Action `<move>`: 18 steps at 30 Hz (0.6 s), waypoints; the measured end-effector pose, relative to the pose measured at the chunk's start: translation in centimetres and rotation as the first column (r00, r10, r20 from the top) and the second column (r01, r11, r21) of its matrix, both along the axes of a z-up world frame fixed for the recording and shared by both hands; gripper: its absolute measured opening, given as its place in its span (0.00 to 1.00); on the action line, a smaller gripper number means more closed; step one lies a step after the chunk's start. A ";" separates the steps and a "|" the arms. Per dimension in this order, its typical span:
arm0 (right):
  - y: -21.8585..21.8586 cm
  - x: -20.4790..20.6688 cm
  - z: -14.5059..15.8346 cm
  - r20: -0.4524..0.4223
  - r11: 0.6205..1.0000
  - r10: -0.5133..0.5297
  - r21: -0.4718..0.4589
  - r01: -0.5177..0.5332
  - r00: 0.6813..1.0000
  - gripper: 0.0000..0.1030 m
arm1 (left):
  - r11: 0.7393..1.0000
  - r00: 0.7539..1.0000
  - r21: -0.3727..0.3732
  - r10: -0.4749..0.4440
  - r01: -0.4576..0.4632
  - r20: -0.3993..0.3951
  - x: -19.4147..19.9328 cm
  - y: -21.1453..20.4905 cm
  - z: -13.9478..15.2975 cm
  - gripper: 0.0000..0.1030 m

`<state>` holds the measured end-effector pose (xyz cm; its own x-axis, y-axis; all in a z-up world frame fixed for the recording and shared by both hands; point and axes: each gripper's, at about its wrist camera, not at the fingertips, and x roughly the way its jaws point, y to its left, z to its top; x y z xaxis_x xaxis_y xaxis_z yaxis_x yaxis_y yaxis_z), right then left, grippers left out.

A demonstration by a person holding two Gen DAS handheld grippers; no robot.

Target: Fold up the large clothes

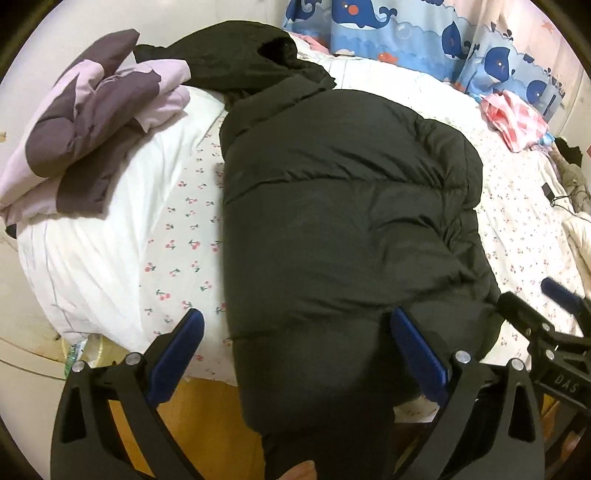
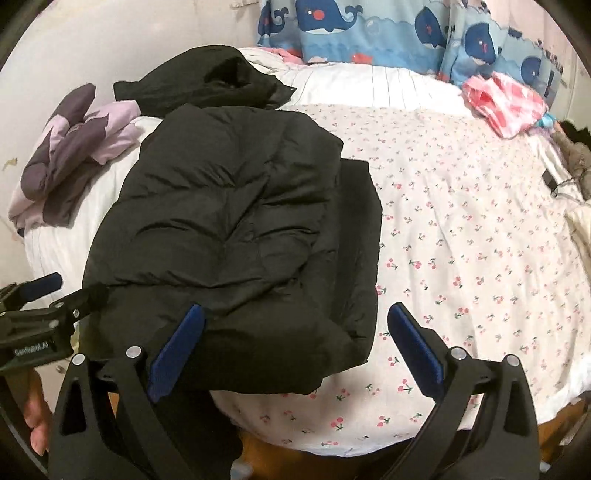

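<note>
A black puffer jacket (image 1: 343, 221) lies folded on the bed's cherry-print sheet (image 1: 177, 243), its near end hanging over the front edge. It also shows in the right wrist view (image 2: 236, 229). My left gripper (image 1: 295, 347) is open, its jaws spread above the jacket's near end, holding nothing. My right gripper (image 2: 295, 339) is open over the jacket's near right corner and the sheet (image 2: 461, 240). The right gripper also shows at the right of the left wrist view (image 1: 535, 299), and the left gripper at the left of the right wrist view (image 2: 55, 295).
A folded purple and lilac jacket (image 1: 85, 133) lies on a white pillow (image 1: 110, 236) at the left. Another black garment (image 1: 243, 59) lies behind the puffer jacket. Whale-print curtains (image 1: 424, 33) hang at the back. A pink checked cloth (image 1: 513, 118) lies at the far right.
</note>
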<state>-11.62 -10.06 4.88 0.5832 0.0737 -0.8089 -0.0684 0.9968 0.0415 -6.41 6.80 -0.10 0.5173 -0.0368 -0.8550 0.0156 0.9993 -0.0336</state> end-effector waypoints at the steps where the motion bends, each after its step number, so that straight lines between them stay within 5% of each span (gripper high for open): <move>1: 0.5 0.2 0.2 -0.003 1.000 0.007 -0.009 -0.007 1.000 0.93 | 1.000 1.000 0.004 0.002 -0.002 -0.002 -0.3 -0.2 0.0 0.94; 18: 2.0 0.7 0.8 0.001 0.998 0.035 -0.046 -0.035 0.999 0.93 | 0.995 0.999 0.096 0.012 -0.016 0.046 -2.0 -1.2 0.7 0.94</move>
